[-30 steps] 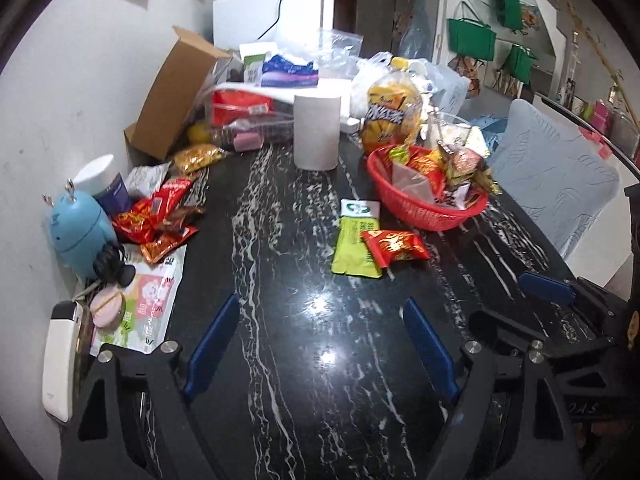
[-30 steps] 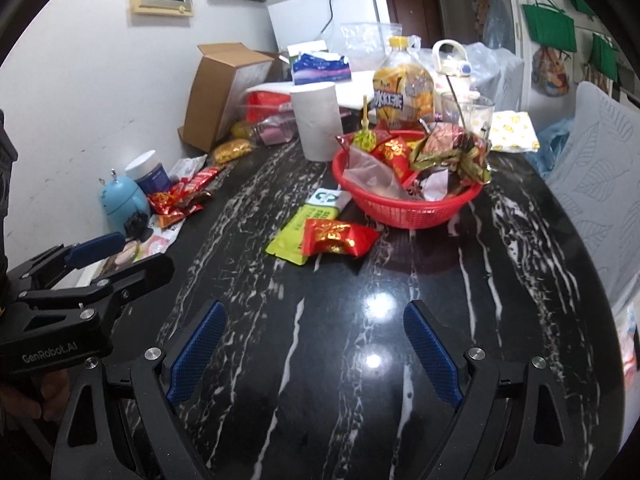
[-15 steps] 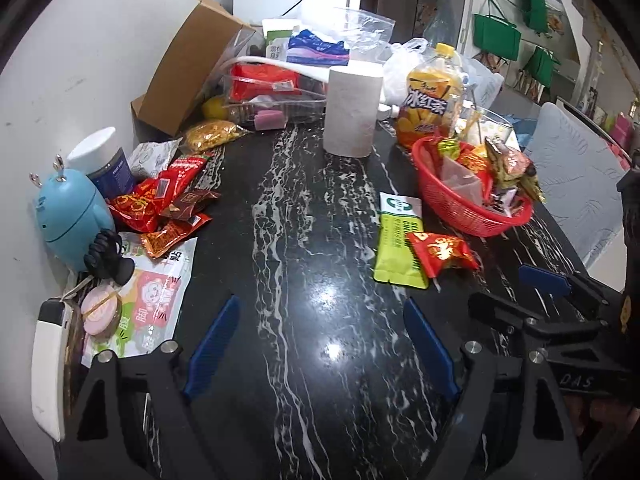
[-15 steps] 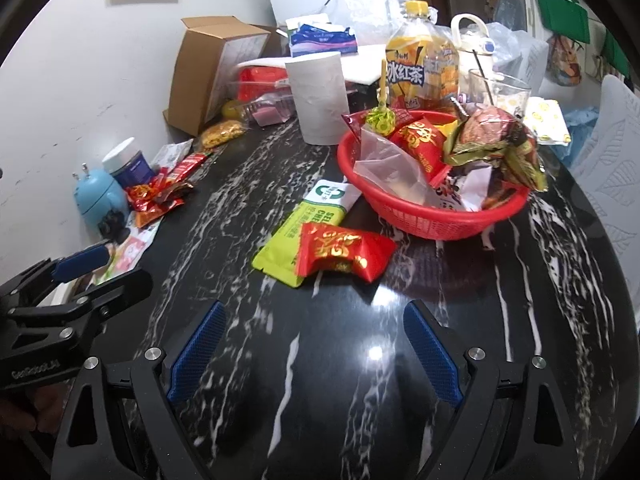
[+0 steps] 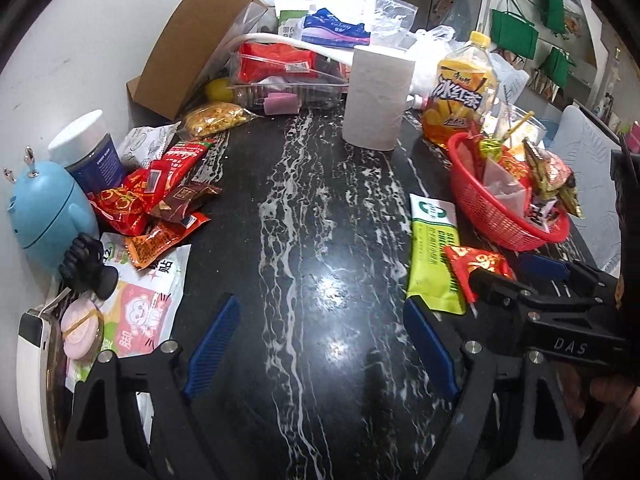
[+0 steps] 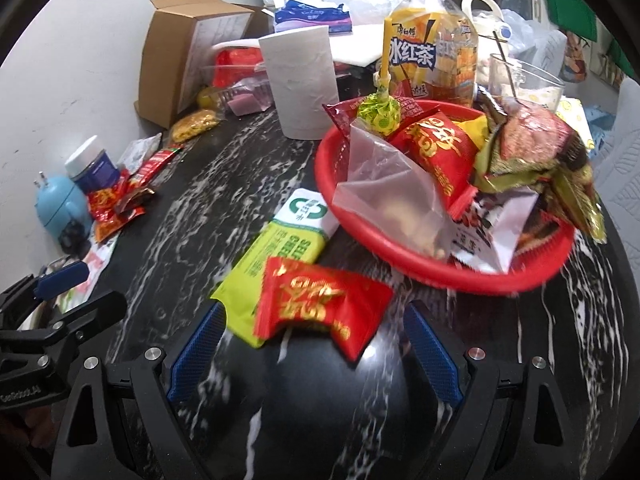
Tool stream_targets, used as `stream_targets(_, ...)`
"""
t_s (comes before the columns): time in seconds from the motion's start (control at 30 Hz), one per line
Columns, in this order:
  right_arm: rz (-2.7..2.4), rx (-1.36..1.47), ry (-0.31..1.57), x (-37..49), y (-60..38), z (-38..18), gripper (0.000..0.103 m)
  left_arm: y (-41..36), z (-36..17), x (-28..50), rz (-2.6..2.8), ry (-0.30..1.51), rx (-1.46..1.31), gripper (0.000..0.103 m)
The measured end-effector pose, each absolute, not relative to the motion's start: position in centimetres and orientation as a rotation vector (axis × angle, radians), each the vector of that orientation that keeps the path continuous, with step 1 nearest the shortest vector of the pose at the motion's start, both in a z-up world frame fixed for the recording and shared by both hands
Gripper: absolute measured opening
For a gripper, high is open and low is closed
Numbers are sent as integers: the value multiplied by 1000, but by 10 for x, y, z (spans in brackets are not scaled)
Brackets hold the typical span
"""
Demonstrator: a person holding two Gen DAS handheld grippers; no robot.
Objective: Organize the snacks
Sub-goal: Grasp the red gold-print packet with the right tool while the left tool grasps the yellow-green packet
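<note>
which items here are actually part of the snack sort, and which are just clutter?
Job:
- red plastic basket holding snacks
- red gold-printed snack packet on the table
- flat green-and-white pouch under it
- heap of red and orange packets by the wall
- right tongs, open

Clutter:
- white paper roll
- iced tea bottle
- brown cardboard box
- blue egg-shaped gadget
</note>
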State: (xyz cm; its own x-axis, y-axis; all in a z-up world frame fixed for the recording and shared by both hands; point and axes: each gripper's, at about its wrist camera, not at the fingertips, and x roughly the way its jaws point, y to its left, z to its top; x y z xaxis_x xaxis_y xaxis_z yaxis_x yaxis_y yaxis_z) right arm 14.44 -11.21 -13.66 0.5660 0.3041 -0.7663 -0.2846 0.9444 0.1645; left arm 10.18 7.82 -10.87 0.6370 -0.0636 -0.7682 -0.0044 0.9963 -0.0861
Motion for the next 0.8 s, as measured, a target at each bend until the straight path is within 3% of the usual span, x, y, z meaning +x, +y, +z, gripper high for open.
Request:
stream_targets(0.2,344,19,939,159,-109,-147,90,82,-115,109,-35,892,-98,84)
stream_targets(0.33,328,-30,934,160,-104,-151,74,82,-117,112,-34,897,-96,84)
stream_targets(0.43,333,-60,921,157,-104,-150,47,77,-117,112,-48,896,-91,84)
stream_targets(0.57,344,-37,929,155,-112,-149,40,68,-115,113,-88,888,-91,84)
stream_targets(0.8,344,22,943,142,-138,-147,40,38,-117,123,-180,905,-75,84)
